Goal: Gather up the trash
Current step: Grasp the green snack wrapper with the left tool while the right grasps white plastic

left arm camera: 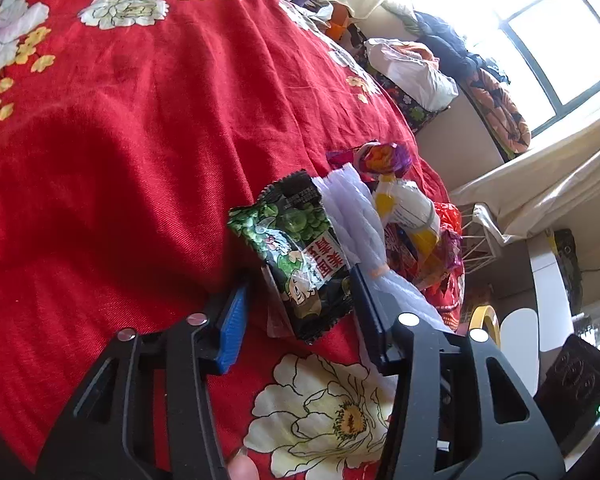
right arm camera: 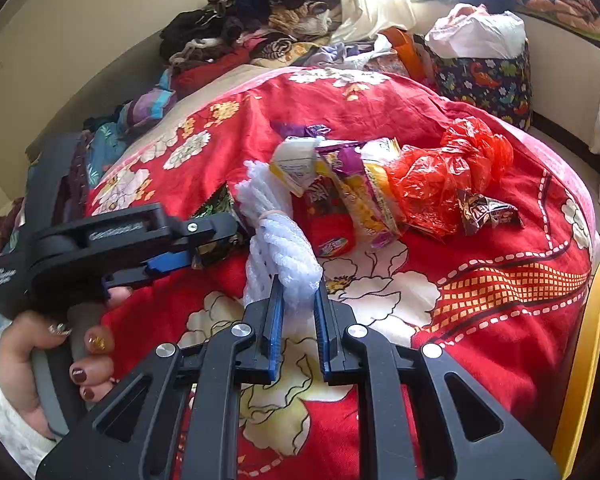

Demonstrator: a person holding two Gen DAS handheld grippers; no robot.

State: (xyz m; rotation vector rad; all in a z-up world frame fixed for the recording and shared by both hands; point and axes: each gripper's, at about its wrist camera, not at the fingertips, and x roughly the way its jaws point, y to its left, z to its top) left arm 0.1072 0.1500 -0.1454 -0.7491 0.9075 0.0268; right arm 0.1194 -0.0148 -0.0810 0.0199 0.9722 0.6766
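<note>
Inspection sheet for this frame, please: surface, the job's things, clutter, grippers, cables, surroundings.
Surface: red floral bedspread, wrinkled.
Job's things: green snack packet; white foam net; yellow-purple wrappers; red plastic bag; brown wrapper.
Clutter: clothes pile at the bed's far end.
Grippers: left gripper straddles the snack packet, pads apparently not pressing; right gripper shut on the foam net.
Cables: nothing seen.
Surroundings: bright window, patterned bag holding a white plastic bag, curtain.

Green snack wrapper beside white foam netting, amid crumpled wrappers.
</note>
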